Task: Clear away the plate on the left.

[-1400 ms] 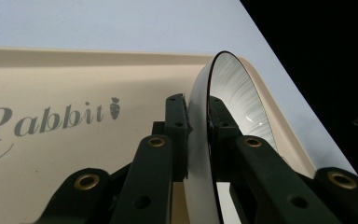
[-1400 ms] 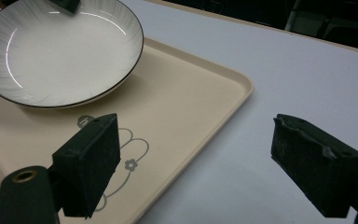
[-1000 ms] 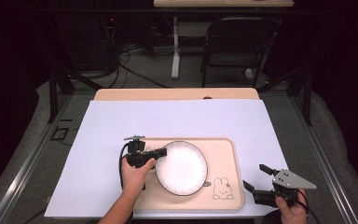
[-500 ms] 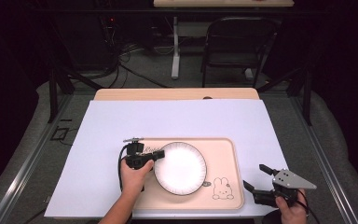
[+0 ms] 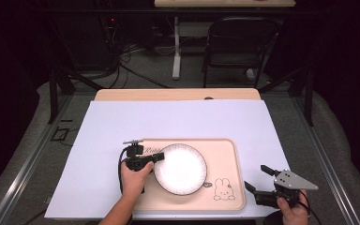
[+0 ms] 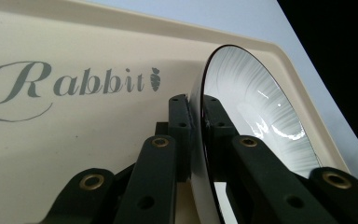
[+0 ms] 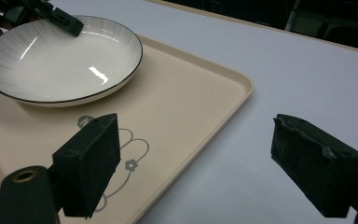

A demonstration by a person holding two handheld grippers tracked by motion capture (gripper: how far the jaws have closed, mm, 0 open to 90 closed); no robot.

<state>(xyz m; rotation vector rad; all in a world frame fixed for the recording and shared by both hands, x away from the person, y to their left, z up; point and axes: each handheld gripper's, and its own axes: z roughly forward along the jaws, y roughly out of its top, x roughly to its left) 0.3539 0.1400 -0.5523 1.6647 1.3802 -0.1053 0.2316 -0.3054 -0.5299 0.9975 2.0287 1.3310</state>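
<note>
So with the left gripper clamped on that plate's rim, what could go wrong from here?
The left gripper pinches only the thin rim of the plate, so a lift could let the glossy plate tilt or slip out. Dragging it instead might shift the tray. The right gripper stands open off to the side and gives no support.

Plate (image 5: 180, 168) on tray (image 5: 225, 150), tray on table sheet (image 5: 183, 117).

place: lab/studio | cues: dark curtained room, floor cables (image 5: 136, 75), metal frame (image 5: 56, 93), chair (image 5: 239, 47)
</note>
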